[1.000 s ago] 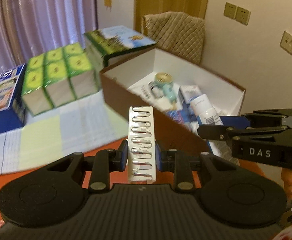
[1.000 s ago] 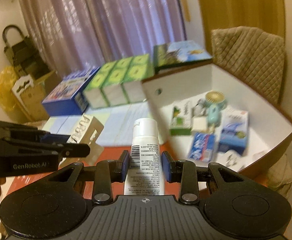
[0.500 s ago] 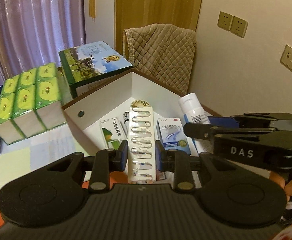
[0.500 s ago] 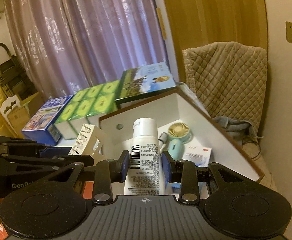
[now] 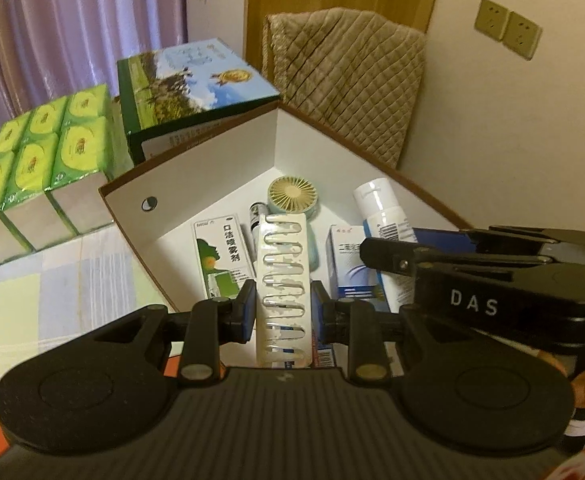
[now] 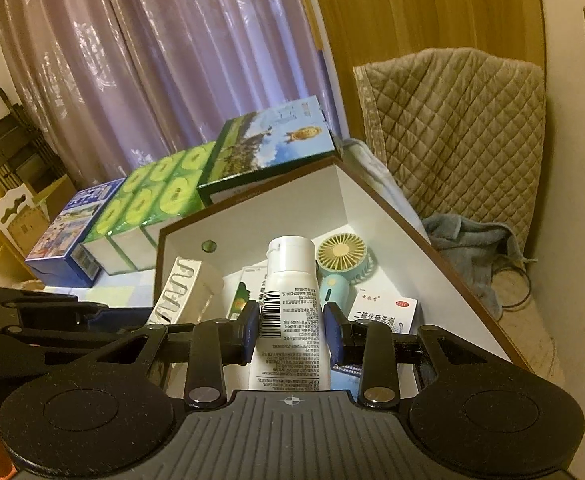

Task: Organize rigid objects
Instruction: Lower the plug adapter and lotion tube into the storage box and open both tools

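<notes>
My left gripper point(image 5: 283, 312) is shut on a white blister strip point(image 5: 282, 280) that stands upright between its pads, above the open white box point(image 5: 220, 168) with brown rims. My right gripper point(image 6: 292, 330) is shut on a white tube point(image 6: 292, 312) with a barcode, also held over the box point(image 6: 252, 220). Each gripper shows in the other's view: the right one point(image 5: 372, 248) with its tube point(image 5: 380, 208), the left one at the left edge with its strip point(image 6: 180, 292). Inside the box lie a small green fan point(image 5: 292, 194), a green spray packet point(image 5: 222, 256) and a white-and-blue medicine carton point(image 6: 384, 314).
Behind the box stand a green landscape-printed carton point(image 5: 196, 80), a pack of green tissue boxes point(image 5: 40, 152) and a blue box point(image 6: 68, 232). A quilted chair back point(image 5: 348, 80) is at the far right, with a grey cloth point(image 6: 468, 248) on its seat. A checked cloth point(image 5: 52, 288) covers the table.
Both grippers have carried their loads across the table toward the box and now hang over its inside; the box fills more of each view. Neither grip has changed.
</notes>
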Motion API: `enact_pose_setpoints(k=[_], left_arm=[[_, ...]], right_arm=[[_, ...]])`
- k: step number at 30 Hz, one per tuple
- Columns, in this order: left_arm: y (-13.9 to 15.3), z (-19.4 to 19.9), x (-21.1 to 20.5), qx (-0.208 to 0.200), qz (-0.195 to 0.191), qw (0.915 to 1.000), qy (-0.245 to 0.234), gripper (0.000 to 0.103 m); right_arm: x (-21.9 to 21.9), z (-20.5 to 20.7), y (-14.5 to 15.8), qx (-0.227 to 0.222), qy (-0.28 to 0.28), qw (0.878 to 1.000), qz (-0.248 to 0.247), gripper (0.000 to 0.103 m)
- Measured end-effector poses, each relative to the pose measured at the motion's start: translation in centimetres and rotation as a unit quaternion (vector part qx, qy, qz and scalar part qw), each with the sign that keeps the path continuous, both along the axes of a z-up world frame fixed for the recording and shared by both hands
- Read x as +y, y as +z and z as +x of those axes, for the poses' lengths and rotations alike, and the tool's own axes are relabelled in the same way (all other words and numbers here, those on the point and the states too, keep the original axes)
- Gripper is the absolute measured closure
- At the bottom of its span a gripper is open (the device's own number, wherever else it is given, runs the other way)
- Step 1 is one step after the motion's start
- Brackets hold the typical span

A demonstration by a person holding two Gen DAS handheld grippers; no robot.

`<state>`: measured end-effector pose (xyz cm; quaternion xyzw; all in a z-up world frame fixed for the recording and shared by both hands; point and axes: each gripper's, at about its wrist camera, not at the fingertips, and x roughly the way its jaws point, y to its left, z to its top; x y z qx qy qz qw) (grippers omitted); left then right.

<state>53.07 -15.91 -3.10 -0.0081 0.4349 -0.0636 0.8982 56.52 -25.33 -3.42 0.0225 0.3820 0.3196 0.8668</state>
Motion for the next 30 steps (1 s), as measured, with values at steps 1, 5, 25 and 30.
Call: enact_pose_setpoints(k=[1,5,25,30], left_arm=[[-0.3,0.3,0.0,0.004,0.002,1.0,0.003,0.08],[-1.4,1.4,0.2,0.022,0.007,0.9997,0.01,0.08],[-3.6,2.9,0.3,0.055,0.017,0.9982,0.018,0.074],[-3.5,2.8,0.5,0.053,0.021,0.9981,0.022,0.07]], right_arm=[[0.1,0.3,-0.3,0.004,0.001,1.0,0.0,0.071],[0.5,1.4,-1.3,0.016,0.004,1.0,-0.005,0.071],[1.5,3.5,-4.3,0.058,0.0,0.998,-0.018,0.071],[1.7,3.7,-4.5,0.066,-0.001,0.998,-0.016,0.07]])
